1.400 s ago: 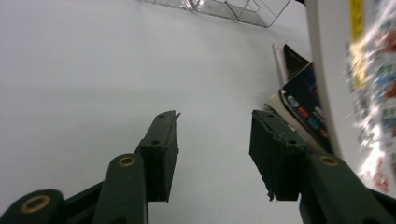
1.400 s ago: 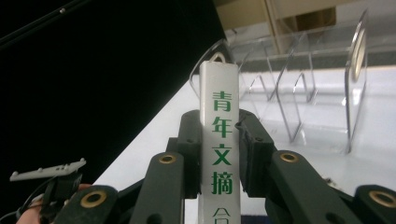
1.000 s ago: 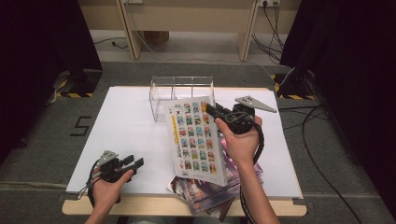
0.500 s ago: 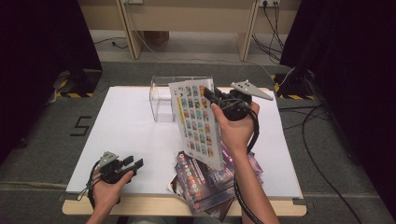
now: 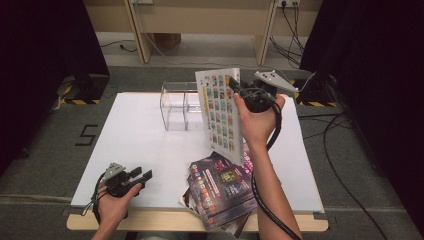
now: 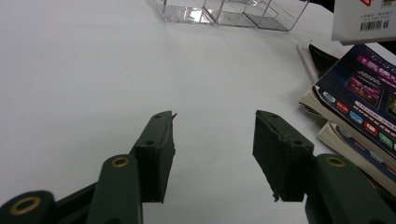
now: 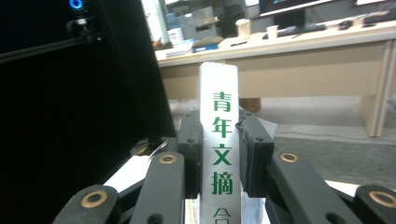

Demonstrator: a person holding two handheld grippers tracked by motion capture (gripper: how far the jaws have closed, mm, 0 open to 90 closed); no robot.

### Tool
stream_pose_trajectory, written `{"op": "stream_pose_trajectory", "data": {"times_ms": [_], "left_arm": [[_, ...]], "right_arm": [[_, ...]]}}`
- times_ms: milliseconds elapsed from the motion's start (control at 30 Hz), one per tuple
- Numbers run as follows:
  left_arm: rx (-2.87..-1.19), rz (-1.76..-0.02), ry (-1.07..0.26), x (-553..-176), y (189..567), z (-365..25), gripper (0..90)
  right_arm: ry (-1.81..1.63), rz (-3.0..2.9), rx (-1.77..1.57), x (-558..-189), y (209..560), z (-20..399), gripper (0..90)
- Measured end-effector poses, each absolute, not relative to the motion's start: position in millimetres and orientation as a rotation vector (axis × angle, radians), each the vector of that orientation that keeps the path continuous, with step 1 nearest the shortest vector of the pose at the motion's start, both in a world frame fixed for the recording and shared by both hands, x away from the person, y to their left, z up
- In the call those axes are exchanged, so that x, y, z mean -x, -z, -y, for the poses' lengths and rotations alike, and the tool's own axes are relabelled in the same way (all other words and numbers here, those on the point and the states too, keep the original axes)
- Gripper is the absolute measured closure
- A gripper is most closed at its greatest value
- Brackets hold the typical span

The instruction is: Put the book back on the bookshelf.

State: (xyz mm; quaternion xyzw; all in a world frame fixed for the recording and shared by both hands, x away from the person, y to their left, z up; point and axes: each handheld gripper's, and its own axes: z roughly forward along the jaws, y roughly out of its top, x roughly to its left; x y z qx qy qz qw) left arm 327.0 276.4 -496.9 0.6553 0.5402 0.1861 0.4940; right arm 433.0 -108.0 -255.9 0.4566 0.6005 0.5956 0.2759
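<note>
White desk (image 5: 150, 145), near edge to far, placed by the clear acrylic organizer (image 5: 181, 105). Left hand-held gripper (image 5: 141, 176) rests well short of it, jaws spread, empty. Stack of magazines (image 5: 222, 187) lies nearer than the organizer. Right hand-held gripper (image 5: 236, 91) pinches a magazine (image 5: 220, 112) by its spine, upright beside the organizer; likely light, floppy, glossy, so best gripped at the stiffer spine.

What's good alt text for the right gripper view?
The right hand-held gripper clamps a white book by its spine, which stands upright between the two black jaws and bears green Chinese characters. Behind it are a black curtain at left and a long wooden desk with cups and clutter across the room.
</note>
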Motion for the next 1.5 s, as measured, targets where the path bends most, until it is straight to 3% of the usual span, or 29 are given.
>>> {"op": "stream_pose_trajectory", "data": {"times_ms": [633, 1500], "left_arm": [[-1.590, -1.306, -0.446, -327, 497, -277, 47.3], [-1.587, -1.302, -0.438, -326, 497, -277, 47.9]], "right_arm": [[-1.617, -1.559, -1.243, -450, 244, 100, 74.2], [-1.528, -1.494, -1.302, -487, 263, 92, 74.3]]}}
